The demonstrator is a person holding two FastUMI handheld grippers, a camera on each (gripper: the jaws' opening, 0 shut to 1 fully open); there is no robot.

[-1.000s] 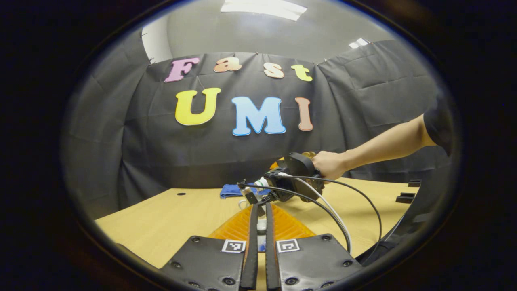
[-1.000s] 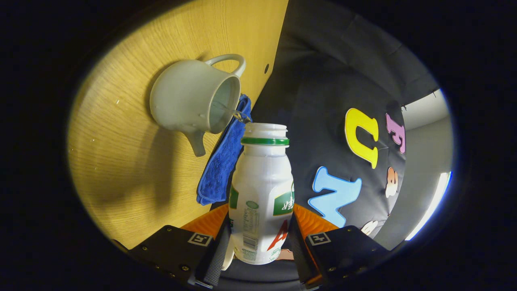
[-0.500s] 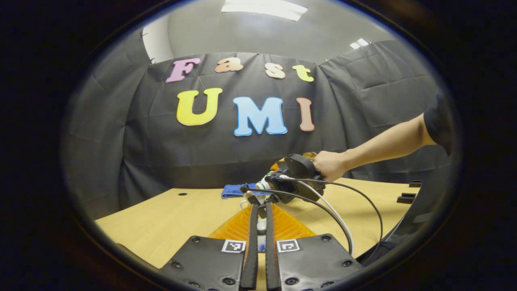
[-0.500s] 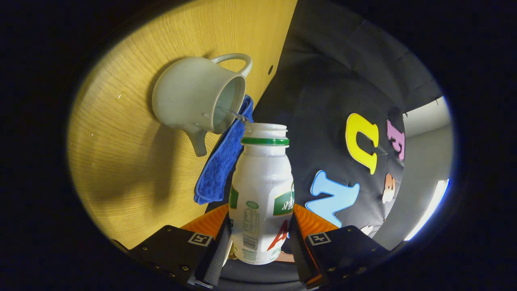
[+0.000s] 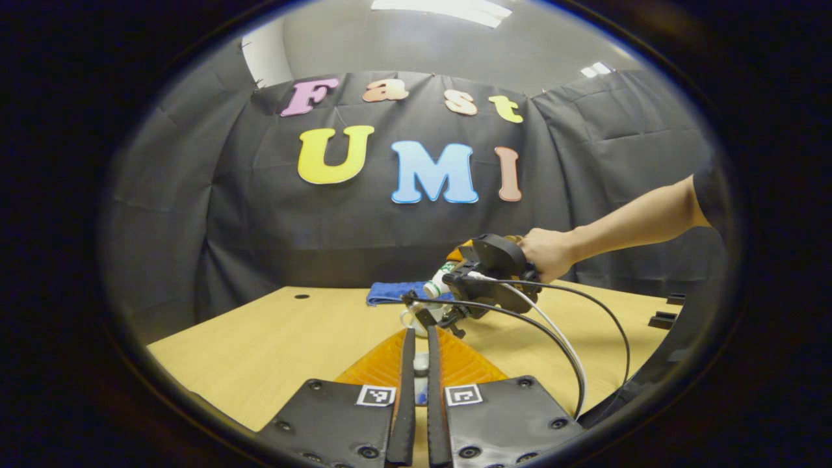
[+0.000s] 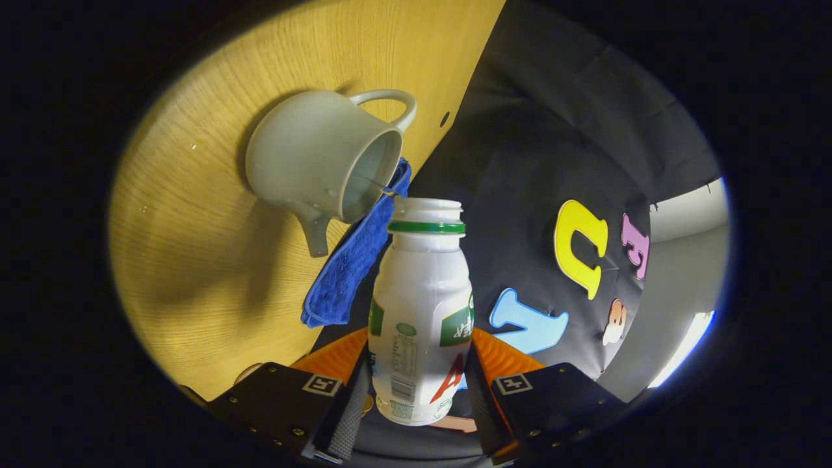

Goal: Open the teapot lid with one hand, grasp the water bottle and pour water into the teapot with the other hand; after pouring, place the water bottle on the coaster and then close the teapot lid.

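My right gripper (image 6: 419,370) is shut on a white water bottle (image 6: 421,312) with a green neck ring and no cap. The bottle is tipped on its side, and a thin trickle of water runs from its mouth into the open top of the pale grey teapot (image 6: 318,156). In the left gripper view the same bottle (image 5: 437,283) points at the teapot (image 5: 411,318), which my own fingers partly hide. My left gripper (image 5: 419,335) is held back above the table with its fingers close together on a small pale piece, the teapot lid (image 5: 421,363).
A folded blue cloth (image 6: 351,266) lies just behind the teapot, near the booth wall. A person's hand (image 5: 549,253) holds the right gripper, and its cables (image 5: 559,344) loop across the wooden table (image 5: 260,344). Black blocks (image 5: 663,318) sit at the table's right edge.
Water keeps trickling into the teapot while the bottle and right gripper shift slightly. The left gripper view has swung a little, so the scene sits higher and further right.
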